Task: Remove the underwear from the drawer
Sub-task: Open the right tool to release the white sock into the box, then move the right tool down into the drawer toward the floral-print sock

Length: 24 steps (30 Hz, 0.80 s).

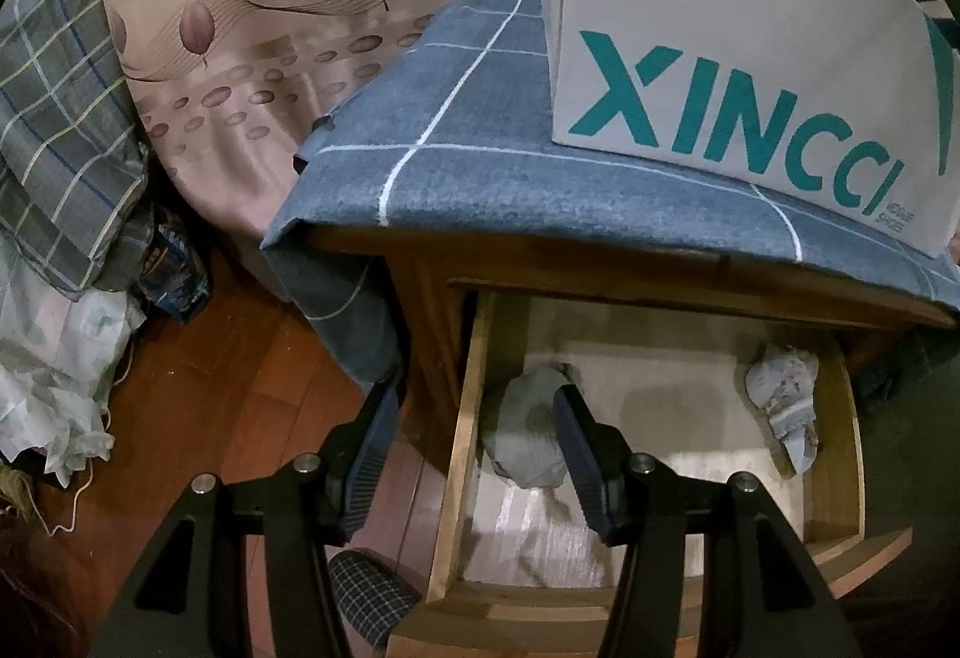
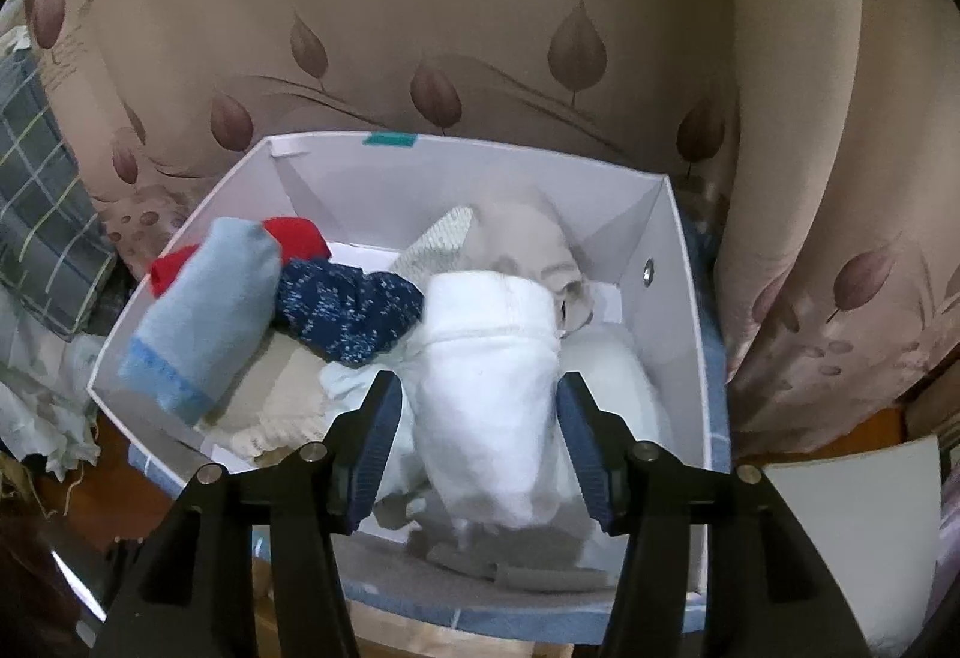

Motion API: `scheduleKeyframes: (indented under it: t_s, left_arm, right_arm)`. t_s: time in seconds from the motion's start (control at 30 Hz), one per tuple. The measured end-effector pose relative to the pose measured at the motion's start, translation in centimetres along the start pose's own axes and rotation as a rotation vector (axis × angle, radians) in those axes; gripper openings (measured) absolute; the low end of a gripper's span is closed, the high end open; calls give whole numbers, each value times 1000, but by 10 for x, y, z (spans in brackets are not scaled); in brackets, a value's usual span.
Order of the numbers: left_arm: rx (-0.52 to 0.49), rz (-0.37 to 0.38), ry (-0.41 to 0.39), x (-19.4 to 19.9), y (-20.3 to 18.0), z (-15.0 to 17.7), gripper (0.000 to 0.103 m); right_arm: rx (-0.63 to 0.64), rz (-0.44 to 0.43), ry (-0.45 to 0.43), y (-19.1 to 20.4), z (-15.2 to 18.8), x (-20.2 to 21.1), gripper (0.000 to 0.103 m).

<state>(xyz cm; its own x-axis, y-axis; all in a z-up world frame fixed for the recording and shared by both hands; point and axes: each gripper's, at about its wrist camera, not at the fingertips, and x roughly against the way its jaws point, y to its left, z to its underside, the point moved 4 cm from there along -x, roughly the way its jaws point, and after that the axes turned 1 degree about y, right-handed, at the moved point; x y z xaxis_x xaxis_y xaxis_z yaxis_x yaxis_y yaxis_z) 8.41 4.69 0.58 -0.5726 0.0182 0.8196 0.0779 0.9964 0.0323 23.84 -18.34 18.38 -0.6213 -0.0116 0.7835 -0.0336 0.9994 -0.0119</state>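
Note:
In the left wrist view the wooden drawer (image 1: pixel 461 454) stands pulled out. A grey-green rolled underwear (image 1: pixel 522 448) lies near its left wall, and a pale floral one (image 1: pixel 783 394) lies at the right. My left gripper (image 1: pixel 477 421) is open and empty, straddling the drawer's left wall, with one finger over the grey-green roll. In the right wrist view my right gripper (image 2: pixel 480 418) hangs over the white box (image 2: pixel 672 262). A white rolled underwear (image 2: pixel 486 388) sits between its parted jaws, and the pads do not squeeze it. A light blue roll (image 2: pixel 204 310), a navy speckled piece (image 2: pixel 348 310) and a red piece (image 2: pixel 297 235) lie in the box.
The white box (image 1: pixel 720 57), printed XINCCI, stands on the blue checked cloth (image 1: pixel 480 166) covering the nightstand. A leaf-patterned curtain (image 2: pixel 480 27) hangs behind it. On the wooden floor (image 1: pixel 240 358) to the left are a plaid bundle (image 1: pixel 54 117) and plastic bags (image 1: pixel 48 376). A checked slipper (image 1: pixel 372 592) is below.

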Motion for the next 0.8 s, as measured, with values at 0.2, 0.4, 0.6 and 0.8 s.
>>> scheduleKeyframes:
  t_s: [0.2,0.4,0.6,0.8]
  left_arm:
    - [9,-1,1,-1,4,0,55]
    - [23,2,-1,1,9,0,55]
    - [33,-5,-2,3,14,1,55]
    - [67,-6,-2,4,22,0,55]
  right_arm:
    - [53,-60,-38,10,17,39,51]
    - [167,-121,-18,21,79,69,51]
    - [324,-102,81,29,148,57,51]
    - [415,-56,216,29,201,4,51]
